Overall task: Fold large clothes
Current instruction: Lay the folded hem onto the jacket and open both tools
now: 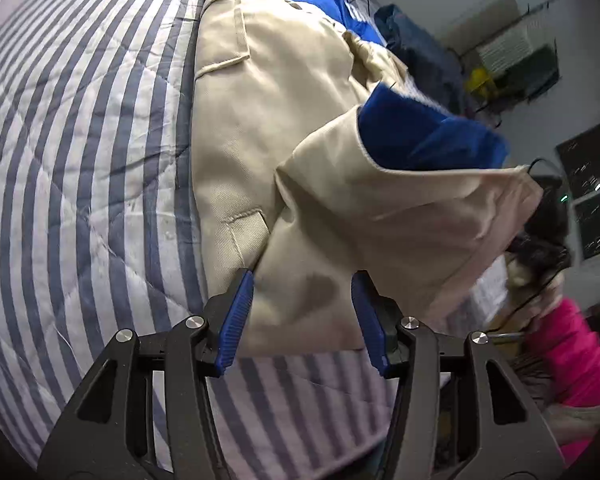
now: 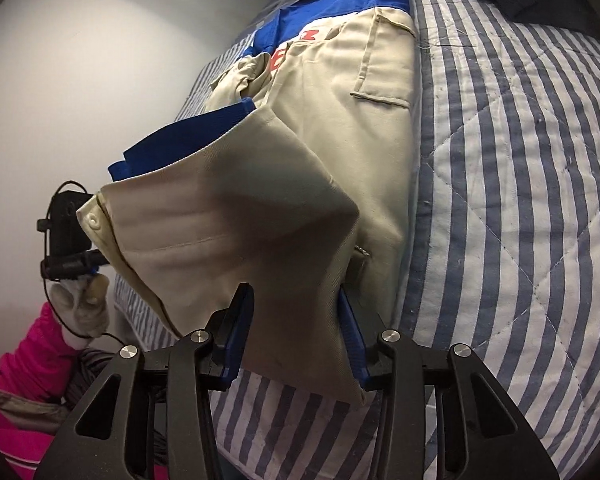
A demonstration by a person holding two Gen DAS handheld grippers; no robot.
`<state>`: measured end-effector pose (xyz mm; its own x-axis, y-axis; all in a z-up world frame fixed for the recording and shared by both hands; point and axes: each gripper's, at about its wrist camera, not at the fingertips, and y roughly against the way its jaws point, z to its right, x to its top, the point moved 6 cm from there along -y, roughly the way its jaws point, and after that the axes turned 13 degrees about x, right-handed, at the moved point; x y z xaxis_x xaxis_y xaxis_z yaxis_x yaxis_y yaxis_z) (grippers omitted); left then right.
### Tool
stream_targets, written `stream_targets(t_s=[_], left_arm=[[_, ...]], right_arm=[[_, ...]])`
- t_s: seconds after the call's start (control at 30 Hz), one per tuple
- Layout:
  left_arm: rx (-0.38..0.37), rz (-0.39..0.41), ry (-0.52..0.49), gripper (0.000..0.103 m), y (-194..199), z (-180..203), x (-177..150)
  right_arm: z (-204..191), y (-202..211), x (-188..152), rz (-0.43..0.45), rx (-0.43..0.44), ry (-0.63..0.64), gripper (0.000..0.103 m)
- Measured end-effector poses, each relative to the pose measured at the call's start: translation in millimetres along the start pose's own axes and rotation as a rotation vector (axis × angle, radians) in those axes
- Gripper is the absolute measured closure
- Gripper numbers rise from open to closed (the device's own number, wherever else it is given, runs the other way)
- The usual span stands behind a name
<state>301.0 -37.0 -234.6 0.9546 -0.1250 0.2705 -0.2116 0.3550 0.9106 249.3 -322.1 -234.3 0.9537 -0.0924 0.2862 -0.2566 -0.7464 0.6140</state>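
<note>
A beige work jacket (image 1: 268, 128) with blue shoulders and lining lies on the striped quilt (image 1: 80, 168). Its bottom hem is lifted off the bed and stretched between both grippers, showing the blue lining (image 1: 428, 136). My left gripper (image 1: 302, 316) is shut on one end of the hem, with bunched beige cloth filling the wide gap between its blue pads. The right gripper (image 2: 296, 328) grips the other end the same way, a loose corner hanging below it. In the right wrist view the left gripper (image 2: 70, 236) sits at the hem's snap-button corner.
The quilt (image 2: 520, 200) covers the whole bed. A dark blue garment (image 1: 420, 52) lies past the jacket's collar. A person's gloved hand (image 2: 84, 304) and pink sleeve (image 2: 32, 360) stand at the bed's edge. Shelves and a yellow item (image 1: 480, 80) line the far wall.
</note>
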Motion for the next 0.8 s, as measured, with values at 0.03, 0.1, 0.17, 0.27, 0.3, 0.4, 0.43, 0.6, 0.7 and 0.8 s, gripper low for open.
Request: stream_targets(t_s=[0.03,0.1,0.17,0.27,0.3,0.4,0.43,0.6,0.7,0.8], left_arm=[[-0.002,0.0,0.006,0.051,-2.0,1.0,1.8],[0.0,0.01,0.011,0.051,-3.3,3.1,6.7],[-0.005,0.025,0.018,0.057,-4.9,7.9,12.5],[-0.038,0.017,0.013,0.074,-10.1,15.9,15.5],[-0.029,0.017,0.004,0.078,-12.0,20.7,16.6],[0.007,0.031,-0.02,0.096,-10.1,29.1,15.8],[-0.003,0.032,0.001,0.098,-7.5,29.4,15.3],[0.001,0.069,0.151,0.1,22.9,20.9,0.7],[0.061,0.043,0.228,0.1,12.3,5.0,-7.9],[0.068,0.001,0.3,0.1,-8.4,-8.8,-7.2]], right_arm=[[1.6,0.8,0.3,0.001,0.0,-0.005,0.062],[4.1,-4.1,2.1,0.004,0.003,-0.019,0.062],[6.7,-7.6,4.4,0.002,0.007,-0.025,0.062],[10.2,-7.7,2.6,-0.007,0.017,-0.022,0.062],[9.7,-8.8,2.6,-0.008,0.02,-0.021,0.063],[10.2,-11.1,-0.3,-0.024,0.028,-0.01,0.086],[10.1,-10.1,-0.6,-0.022,0.026,-0.004,0.095],[-3.1,2.8,-4.5,-0.021,0.032,0.014,0.1],[-11.7,15.4,-9.4,-0.01,0.044,0.029,0.101],[16.9,7.8,-12.7,-0.02,0.002,-0.079,0.101]])
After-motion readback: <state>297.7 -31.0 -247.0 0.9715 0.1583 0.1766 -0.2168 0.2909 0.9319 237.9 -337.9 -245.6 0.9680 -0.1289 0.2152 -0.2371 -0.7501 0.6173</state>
